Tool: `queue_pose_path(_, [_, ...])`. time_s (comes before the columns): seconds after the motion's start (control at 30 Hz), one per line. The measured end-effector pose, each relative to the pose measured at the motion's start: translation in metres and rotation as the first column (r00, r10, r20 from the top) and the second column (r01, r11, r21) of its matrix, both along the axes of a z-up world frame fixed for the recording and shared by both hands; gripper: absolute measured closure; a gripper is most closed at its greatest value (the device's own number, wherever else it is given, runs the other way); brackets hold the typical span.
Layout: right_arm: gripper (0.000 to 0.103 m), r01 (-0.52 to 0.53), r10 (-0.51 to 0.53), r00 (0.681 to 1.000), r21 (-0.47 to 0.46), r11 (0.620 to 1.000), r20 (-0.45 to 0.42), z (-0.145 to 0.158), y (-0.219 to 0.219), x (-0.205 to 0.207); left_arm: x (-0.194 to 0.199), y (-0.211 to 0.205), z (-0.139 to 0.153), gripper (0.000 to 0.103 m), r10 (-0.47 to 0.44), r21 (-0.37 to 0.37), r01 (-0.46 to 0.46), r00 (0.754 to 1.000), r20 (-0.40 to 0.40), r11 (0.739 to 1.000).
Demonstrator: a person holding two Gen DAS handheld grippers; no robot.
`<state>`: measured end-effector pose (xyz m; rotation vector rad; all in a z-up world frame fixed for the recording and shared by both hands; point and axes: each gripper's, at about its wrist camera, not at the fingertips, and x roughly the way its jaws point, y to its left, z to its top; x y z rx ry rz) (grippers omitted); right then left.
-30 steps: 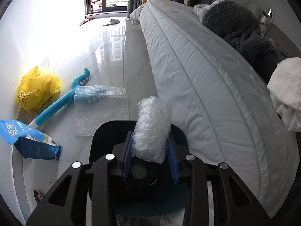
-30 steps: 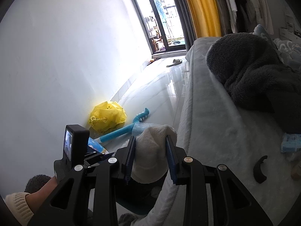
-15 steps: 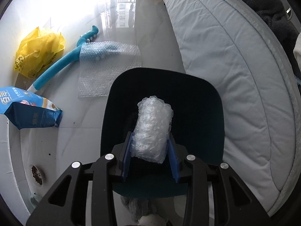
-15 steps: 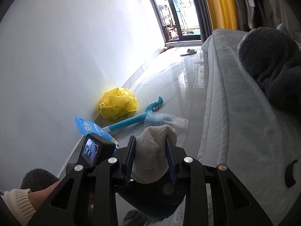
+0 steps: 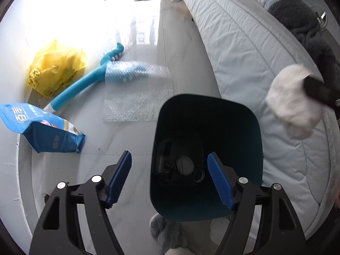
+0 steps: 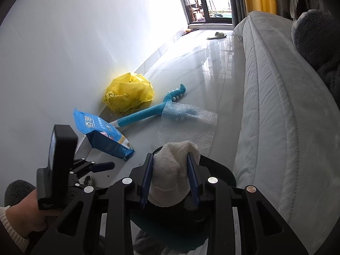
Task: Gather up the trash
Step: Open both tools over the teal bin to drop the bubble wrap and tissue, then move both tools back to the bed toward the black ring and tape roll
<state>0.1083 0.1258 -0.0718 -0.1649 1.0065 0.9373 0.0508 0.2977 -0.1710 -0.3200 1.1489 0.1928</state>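
A dark teal trash bin (image 5: 250,127) stands on the floor beside the bed. My left gripper (image 5: 170,178) is open and empty above the bin's mouth; dark items and a pale round object lie at the bin's bottom. My right gripper (image 6: 171,176) is shut on a white fluffy cloth wad (image 6: 172,170), held just above the bin (image 6: 221,170). The wad also shows in the left wrist view (image 5: 293,106), at the right over the bed edge. A bubble wrap sheet (image 5: 138,91) lies flat on the floor beyond the bin.
A blue snack bag (image 5: 42,131), a yellow plastic bag (image 5: 55,70) and a teal foam stick (image 5: 85,85) lie on the floor by the white wall. A grey quilted bed (image 5: 244,48) runs along the right, with dark fleece (image 5: 308,27) on it. A slipper (image 6: 216,35) lies near the window.
My left gripper has opened and the rolled bubble wrap it held has left its jaws. The right gripper has moved closer over the bin with the white wad.
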Motion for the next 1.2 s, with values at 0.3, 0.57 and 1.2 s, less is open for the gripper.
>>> queue_pose_path(0.3, [0.071,-0.019,0.013,0.997,-0.079,0.997,-0.072,-0.037,0.018,-0.001,-0.014,0.012,0.042,0.018,-0.006,0.097,-0.011,0.984,0.177,0.995])
queue_pose_path(0.57, [0.071,-0.036,0.017,0.993,-0.159,0.987,-0.118,-0.067,0.026,-0.003,-0.027,0.024,0.083,0.016,0.031,0.142,-0.081,0.947,0.321,0.987])
queue_pose_path(1.2, [0.044,0.009,-0.025,0.995,-0.170,0.985,-0.096,-0.061,0.002,-0.011,-0.031,-0.004,0.162,0.013,-0.010,0.171,-0.095,0.847,0.531,0.981])
